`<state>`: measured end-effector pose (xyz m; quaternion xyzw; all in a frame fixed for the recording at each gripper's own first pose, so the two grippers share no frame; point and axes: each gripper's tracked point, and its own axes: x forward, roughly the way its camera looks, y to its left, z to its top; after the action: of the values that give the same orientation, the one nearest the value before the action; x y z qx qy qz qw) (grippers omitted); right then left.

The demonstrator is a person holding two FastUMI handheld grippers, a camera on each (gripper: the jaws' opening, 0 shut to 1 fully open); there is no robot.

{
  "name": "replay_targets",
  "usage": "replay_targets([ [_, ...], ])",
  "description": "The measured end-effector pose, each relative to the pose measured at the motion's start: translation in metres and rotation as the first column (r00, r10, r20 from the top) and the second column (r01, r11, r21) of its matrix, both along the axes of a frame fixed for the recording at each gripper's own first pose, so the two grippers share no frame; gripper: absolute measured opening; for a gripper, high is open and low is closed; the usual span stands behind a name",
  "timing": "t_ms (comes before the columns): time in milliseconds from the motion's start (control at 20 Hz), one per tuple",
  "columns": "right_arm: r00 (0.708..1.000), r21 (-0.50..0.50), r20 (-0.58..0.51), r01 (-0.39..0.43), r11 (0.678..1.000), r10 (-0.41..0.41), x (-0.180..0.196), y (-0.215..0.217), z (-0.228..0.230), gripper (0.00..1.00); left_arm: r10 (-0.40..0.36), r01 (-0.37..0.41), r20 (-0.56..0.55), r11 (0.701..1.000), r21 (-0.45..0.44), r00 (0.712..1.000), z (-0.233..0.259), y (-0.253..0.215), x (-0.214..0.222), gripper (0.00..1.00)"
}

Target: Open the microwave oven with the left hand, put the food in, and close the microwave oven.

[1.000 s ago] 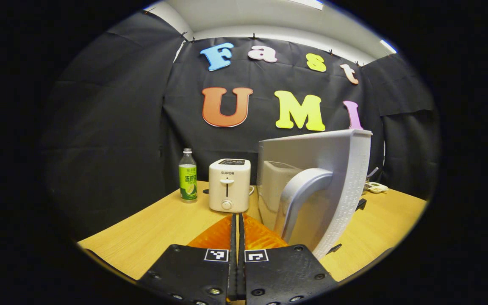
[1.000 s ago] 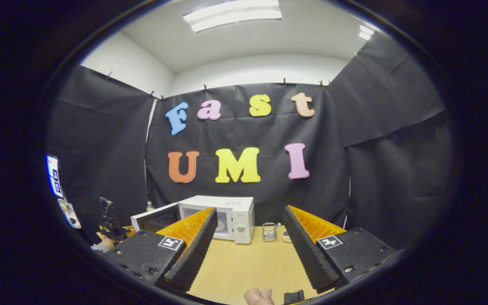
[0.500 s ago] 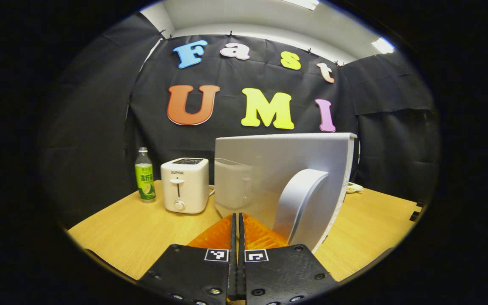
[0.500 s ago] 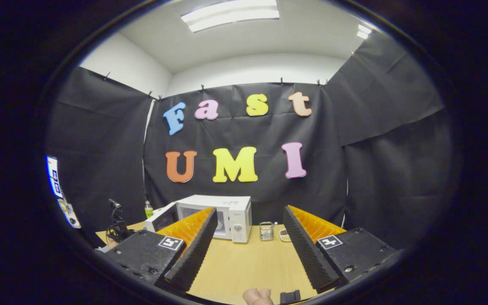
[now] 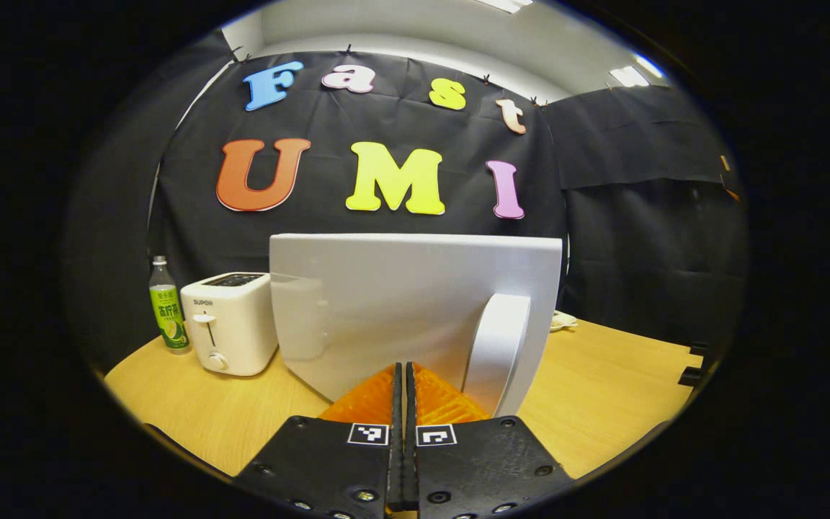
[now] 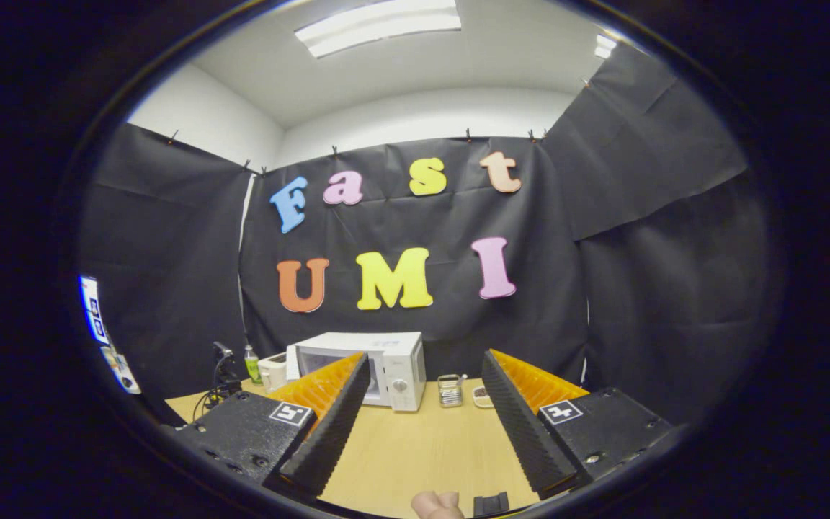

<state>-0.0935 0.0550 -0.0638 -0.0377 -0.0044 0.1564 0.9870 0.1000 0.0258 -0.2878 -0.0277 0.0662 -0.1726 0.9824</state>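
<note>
Both left gripper (image 5: 402, 375) fingers together, microwave door (image 5: 415, 310) swung nearer closed.

**Readable text**

Toaster (image 5: 231, 323), left gripper view: brand word "SUPOR" on the front face, above the lever slot. Legible.

Bottle (image 5: 166, 305) just left of the toaster: green label with print, too small to make out.

Left gripper (image 5: 401, 393): one square black-and-white coded marker on each finger block, pattern only, no characters.

Right gripper (image 6: 422, 404), right gripper view: same kind of marker on each block, no legible characters.

Microwave (image 6: 364, 364): front panel marks too small to resolve.
</note>
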Motion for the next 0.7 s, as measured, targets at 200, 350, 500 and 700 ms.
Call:
replay_targets([
  [200, 1.0, -0.01, -0.019, -0.01, 1.0, 0.009, 0.006, -0.006, -0.007, 0.99, 0.001, -0.001, 0.039, 1.0, 0.02, 0.999, 0.008, -0.03, 0.023, 0.0],
  [350, 0.999, -0.021, -0.033, 0.004, 1.0, -0.005, 0.015, -0.014, -0.01, 0.99, -0.019, 0.017, 0.023, 0.998, 0.053, 1.0, 0.003, -0.057, 0.039, 0.0],
  [500, 0.999, -0.029, -0.032, 0.026, 0.999, -0.027, 0.023, -0.023, -0.01, 1.0, -0.003, 0.002, 0.016, 0.998, 0.067, 1.0, 0.002, -0.075, 0.059, 0.0],
  [700, 0.998, -0.058, -0.054, 0.032, 0.998, -0.035, 0.037, -0.026, -0.017, 0.89, 0.019, -0.02, 0.009, 0.998, 0.051, 1.0, 0.002, -0.097, 0.091, 0.0],
])
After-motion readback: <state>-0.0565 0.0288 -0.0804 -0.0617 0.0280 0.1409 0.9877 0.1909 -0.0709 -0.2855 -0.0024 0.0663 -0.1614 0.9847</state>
